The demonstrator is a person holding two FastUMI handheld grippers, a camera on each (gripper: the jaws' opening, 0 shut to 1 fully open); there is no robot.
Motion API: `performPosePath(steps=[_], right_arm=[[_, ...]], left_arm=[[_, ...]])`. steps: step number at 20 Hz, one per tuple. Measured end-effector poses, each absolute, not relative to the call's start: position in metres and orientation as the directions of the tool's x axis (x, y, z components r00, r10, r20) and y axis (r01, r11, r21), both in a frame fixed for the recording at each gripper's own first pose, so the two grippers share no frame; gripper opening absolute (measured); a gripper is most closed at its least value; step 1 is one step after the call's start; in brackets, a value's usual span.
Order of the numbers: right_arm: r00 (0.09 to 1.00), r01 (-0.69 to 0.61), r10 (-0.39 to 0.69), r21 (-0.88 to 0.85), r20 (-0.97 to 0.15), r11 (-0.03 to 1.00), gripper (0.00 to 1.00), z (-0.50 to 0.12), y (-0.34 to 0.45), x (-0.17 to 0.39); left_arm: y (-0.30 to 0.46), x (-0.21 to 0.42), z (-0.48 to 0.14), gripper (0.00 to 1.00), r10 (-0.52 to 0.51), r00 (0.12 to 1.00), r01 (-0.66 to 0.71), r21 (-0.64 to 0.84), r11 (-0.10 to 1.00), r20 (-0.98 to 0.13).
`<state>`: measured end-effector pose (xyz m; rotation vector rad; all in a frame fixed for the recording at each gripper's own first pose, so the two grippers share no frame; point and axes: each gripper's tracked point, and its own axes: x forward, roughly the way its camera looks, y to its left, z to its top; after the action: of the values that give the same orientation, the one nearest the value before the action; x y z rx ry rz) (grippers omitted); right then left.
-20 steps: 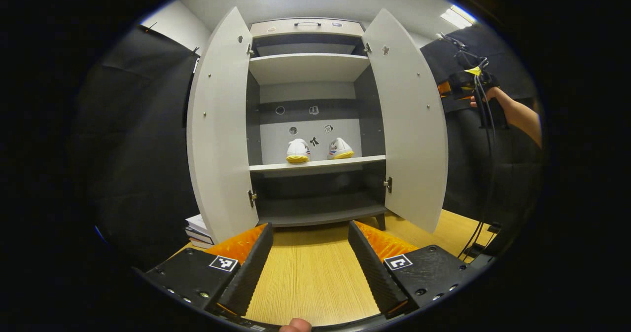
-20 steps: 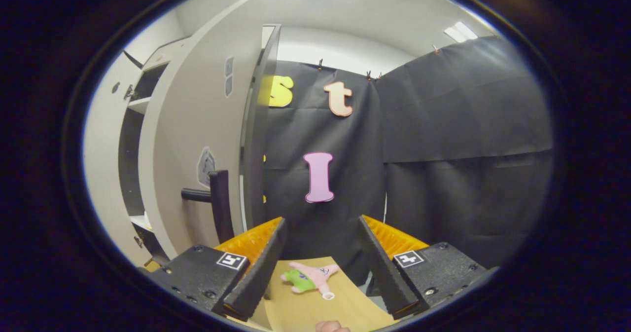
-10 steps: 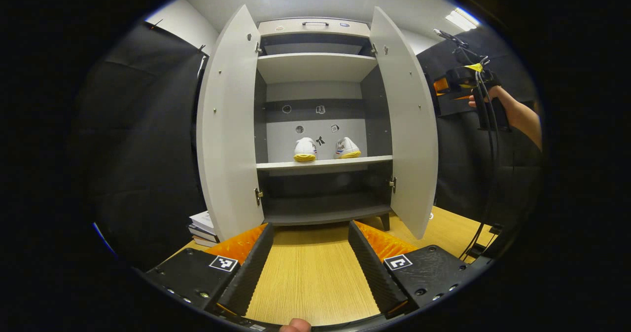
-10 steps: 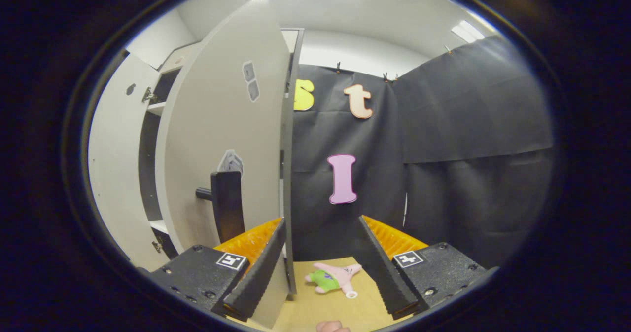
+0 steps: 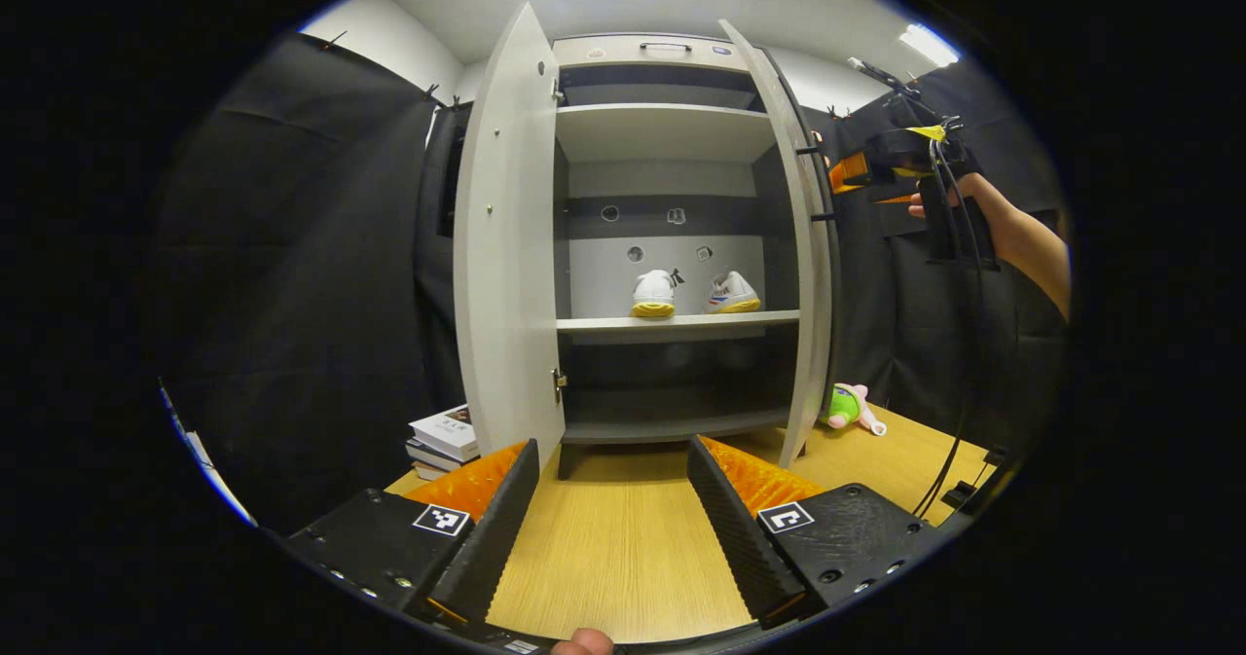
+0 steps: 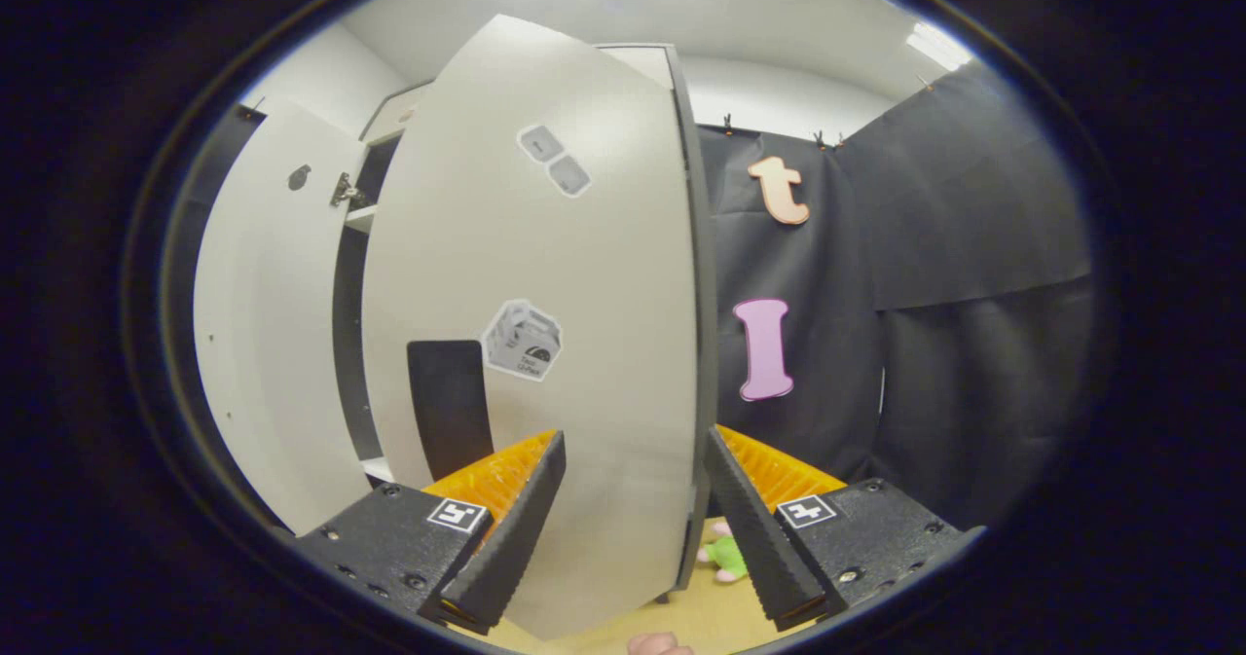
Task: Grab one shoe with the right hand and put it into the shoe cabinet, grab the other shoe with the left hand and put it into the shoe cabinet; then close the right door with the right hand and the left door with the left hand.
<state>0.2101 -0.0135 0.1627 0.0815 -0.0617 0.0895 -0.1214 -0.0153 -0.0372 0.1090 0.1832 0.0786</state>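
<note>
**Both shoes shelved, right door partway round**

Shoe cabinet (image 5: 672, 52) stands on the wooden counter (image 5: 613, 548). Middle shelf (image 5: 677, 322) carries the pair: left shoe (image 5: 653, 294) and right shoe (image 5: 732, 292), side by side, a small gap between, toes facing out.

Left door (image 5: 506, 246) stands open, swung wide. Right door (image 5: 800, 246) is seen nearly edge-on from the left gripper view; from the right gripper view its outer face (image 6: 545, 344) looms close, with a dark handle (image 6: 448, 419) and a few stickers on it.

Left tool (image 5: 611, 514) hangs back over the counter, well apart from the cabinet, fingers spread, nothing between them.

Right tool (image 6: 633, 519) is up by the right door's outer face, fingers spread; the door's free edge falls in the gap between them. Cannot tell whether either finger touches it. From the left gripper view, this tool (image 5: 881, 161) and the hand (image 5: 983, 209) holding it show just right of the door.

A green-and-pink plush toy (image 5: 849, 408) lies on the counter by the cabinet's right foot. Stack of books (image 5: 440, 437) at the left foot.
</note>
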Motion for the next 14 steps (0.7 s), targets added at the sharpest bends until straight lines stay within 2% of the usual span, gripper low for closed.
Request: performPosePath(steps=[6,7,8,10,13,14], right_arm=[[0.994,-0.086,0.082,0.065,0.067,0.994,0.94,0.166,0.008,0.230],[0.994,-0.083,0.078,0.071,0.074,0.994,0.88,0.168,0.006,0.229],[0.994,-0.078,0.072,0.074,0.080,0.994,0.94,0.168,0.001,0.228],[0.995,-0.051,0.045,0.067,0.088,0.996,0.96,0.170,-0.010,0.222],[0.993,-0.047,0.040,0.059,0.109,0.997,0.96,0.175,-0.019,0.207],[0.993,-0.053,0.045,0.061,0.113,0.997,0.93,0.176,-0.020,0.199]], left_arm=[[0.008,-0.119,-0.047,0.92,0.133,0.969,-0.113,0.105,0.988,-0.206],[0.010,-0.119,-0.047,0.92,0.135,0.969,-0.115,0.105,0.988,-0.208],[0.011,-0.118,-0.046,0.92,0.136,0.969,-0.116,0.106,0.988,-0.208],[0.010,-0.116,-0.044,0.92,0.135,0.970,-0.115,0.108,0.987,-0.200],[0.003,-0.116,-0.041,0.92,0.122,0.974,-0.102,0.112,0.988,-0.193],[-0.001,-0.117,-0.041,0.92,0.115,0.974,-0.094,0.114,0.989,-0.193]])
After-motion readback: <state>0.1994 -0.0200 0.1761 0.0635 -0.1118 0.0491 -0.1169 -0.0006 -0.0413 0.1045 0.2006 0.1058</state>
